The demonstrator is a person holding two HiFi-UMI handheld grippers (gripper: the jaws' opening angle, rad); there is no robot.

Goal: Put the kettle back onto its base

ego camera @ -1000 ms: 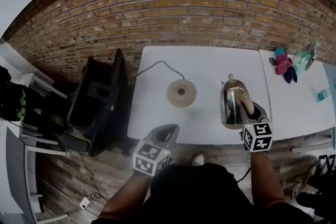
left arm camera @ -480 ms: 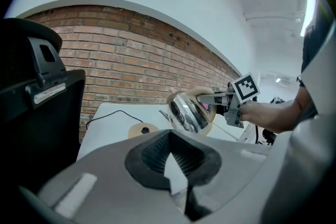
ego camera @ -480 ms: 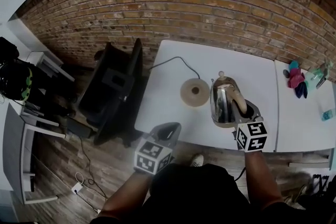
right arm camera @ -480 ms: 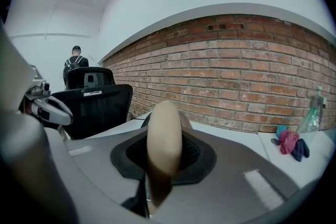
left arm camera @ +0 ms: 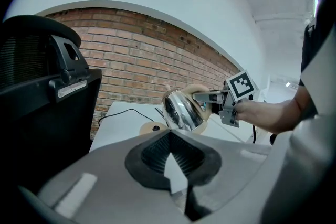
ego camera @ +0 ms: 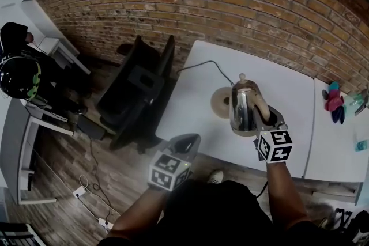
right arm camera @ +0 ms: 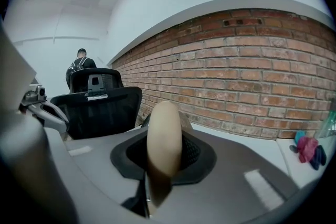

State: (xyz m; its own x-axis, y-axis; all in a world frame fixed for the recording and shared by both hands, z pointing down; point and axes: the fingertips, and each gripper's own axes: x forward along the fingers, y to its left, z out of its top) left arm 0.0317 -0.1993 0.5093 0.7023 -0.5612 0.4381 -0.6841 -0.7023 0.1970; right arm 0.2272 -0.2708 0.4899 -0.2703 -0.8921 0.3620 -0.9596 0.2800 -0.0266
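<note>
The base (ego camera: 218, 102) on the bench (ego camera: 190, 106) is half hidden behind the kettle (ego camera: 244, 105), held aloft just at its 3 o'clock. The left gripper (ego camera: 185, 144) hovers off the bench's near edge, jaws together and empty. The right gripper (ego camera: 270, 120), forearm outstretched, has its jaws clamped on the kettle's beige handle (right arm camera: 164, 147).

The kettle (ego camera: 242, 108) is glossy metal, its handle (right arm camera: 164, 139) matt, the wall (ego camera: 230, 3) rough brick.

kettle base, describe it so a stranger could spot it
On the white table below the brick wall, look just left of the shiny kettle. The kettle base is the flat, round beige disc with a dark centre; alone there, it trails a black cord.
</note>
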